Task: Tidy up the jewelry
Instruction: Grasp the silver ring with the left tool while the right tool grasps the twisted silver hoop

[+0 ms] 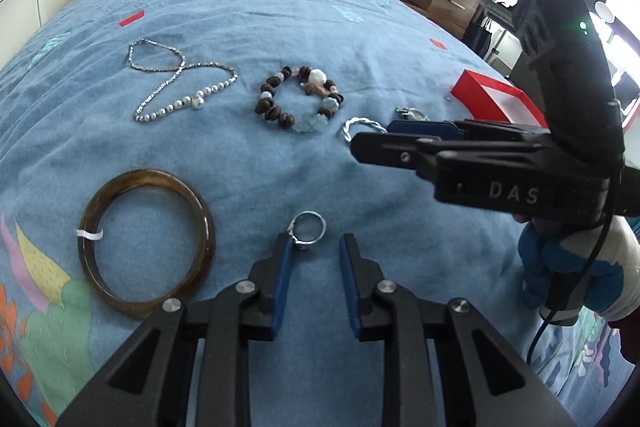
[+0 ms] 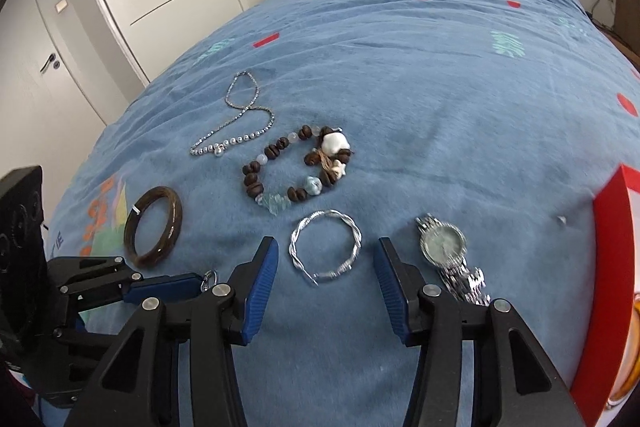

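While the left gripper (image 1: 316,247) hovers low over the blue bedspread (image 1: 280,27), its blue-padded fingers stand apart around a small silver ring (image 1: 307,231), which lies on the cloth touching the left pad. At ten o'clock from that ring rests the brown bangle (image 1: 146,243), flat on the bed with a white tag on its rim. Farther up, at eleven o'clock, lies the silver bead necklace (image 1: 180,83), and at twelve o'clock the brown-and-white bead bracelet (image 1: 300,99).

In the right wrist view, the right gripper (image 2: 326,259) also has its fingers spread wide, with the twisted silver bangle (image 2: 326,247) lying on the bedspread between them, touching neither pad. At three o'clock from that bangle, just beside the right finger, lies a silver wristwatch (image 2: 446,247) with a pale green face. The red box (image 2: 612,247) stands at the right edge, well apart from the watch.
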The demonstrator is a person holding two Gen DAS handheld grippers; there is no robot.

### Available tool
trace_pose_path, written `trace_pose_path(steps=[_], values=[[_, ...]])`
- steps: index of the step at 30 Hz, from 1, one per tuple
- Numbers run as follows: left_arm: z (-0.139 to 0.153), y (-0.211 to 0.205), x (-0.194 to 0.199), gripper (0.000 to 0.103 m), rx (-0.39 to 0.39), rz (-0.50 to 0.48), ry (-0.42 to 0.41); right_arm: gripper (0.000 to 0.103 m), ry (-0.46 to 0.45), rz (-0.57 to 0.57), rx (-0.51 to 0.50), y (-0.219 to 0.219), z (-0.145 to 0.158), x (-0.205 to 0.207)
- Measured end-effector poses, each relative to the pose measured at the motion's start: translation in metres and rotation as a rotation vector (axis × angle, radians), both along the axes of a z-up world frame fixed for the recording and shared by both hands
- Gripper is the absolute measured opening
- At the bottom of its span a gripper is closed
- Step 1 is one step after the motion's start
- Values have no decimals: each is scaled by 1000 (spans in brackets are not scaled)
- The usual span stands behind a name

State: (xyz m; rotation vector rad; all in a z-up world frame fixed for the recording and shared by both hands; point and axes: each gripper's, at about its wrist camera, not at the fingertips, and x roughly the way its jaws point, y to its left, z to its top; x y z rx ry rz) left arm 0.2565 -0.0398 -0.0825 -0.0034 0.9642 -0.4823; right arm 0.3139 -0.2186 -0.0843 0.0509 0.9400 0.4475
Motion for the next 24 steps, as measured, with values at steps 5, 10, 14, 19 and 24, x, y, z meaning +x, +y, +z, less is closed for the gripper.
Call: trace_pose_path(steps=[5, 10, 14, 19, 24], values=[[-3, -3, 5, 24, 18, 9, -6, 49, -4, 14, -31, 5, -3, 4], [-5, -6, 9, 23, 29, 18, -8, 40, 6, 17, -43, 3, -6, 8], [-3, -8, 4, 18, 49, 19, -21, 40, 7, 17, -28, -1, -3, 3], [3, -5, -5, 18, 44, 31, -15, 39, 3, 13, -8, -5, 5, -12], [17, 2, -22, 18, 40, 54, -21, 39, -4, 5, -2, -12, 16, -34]])
